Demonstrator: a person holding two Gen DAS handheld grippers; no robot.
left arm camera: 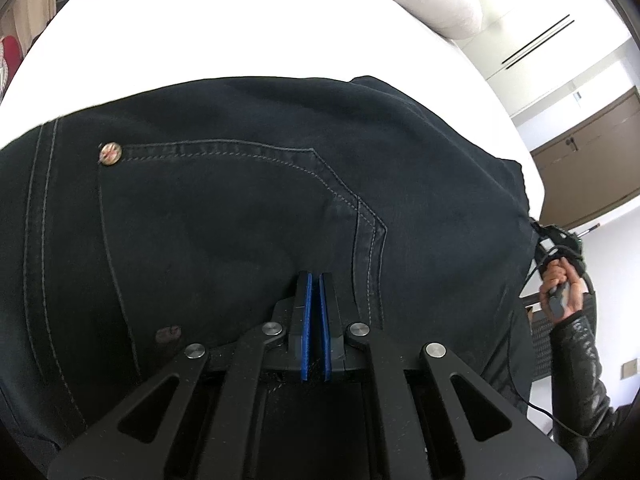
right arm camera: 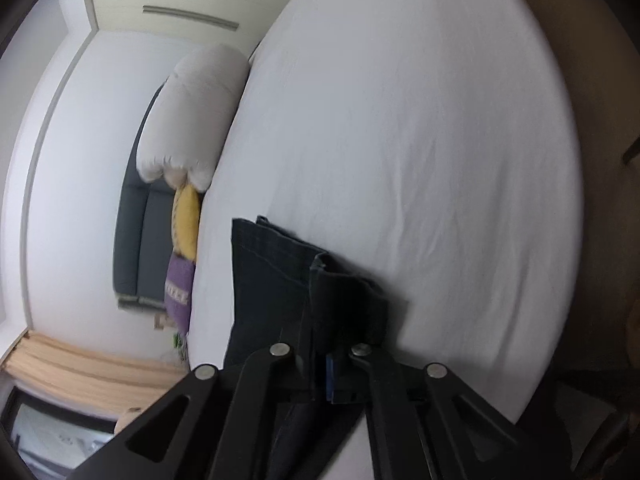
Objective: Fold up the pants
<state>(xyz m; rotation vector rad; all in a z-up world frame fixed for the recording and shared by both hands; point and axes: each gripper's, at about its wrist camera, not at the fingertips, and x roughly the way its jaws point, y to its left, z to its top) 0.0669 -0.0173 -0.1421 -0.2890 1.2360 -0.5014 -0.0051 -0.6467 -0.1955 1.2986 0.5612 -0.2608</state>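
Dark navy jeans [left arm camera: 240, 208] lie on the white bed [left arm camera: 240, 32], filling the left wrist view, with a back pocket and a metal rivet [left arm camera: 110, 153] showing. My left gripper [left arm camera: 316, 280] hovers close over the seat of the jeans; its blue-padded jaws stand nearly together with nothing between them. In the right wrist view my right gripper [right arm camera: 320, 344] is shut on a folded edge of the jeans [right arm camera: 280, 280], lifted above the white bed [right arm camera: 420, 160]. Its fingertips are hidden by the cloth.
A white rolled duvet [right arm camera: 192, 116] and a yellow and purple cushion [right arm camera: 184, 248] lie at the bed's far side beside a grey sofa [right arm camera: 140, 240]. The person's right hand [left arm camera: 560, 284] holding the other gripper shows at the left wrist view's right edge. Wardrobe doors stand behind.
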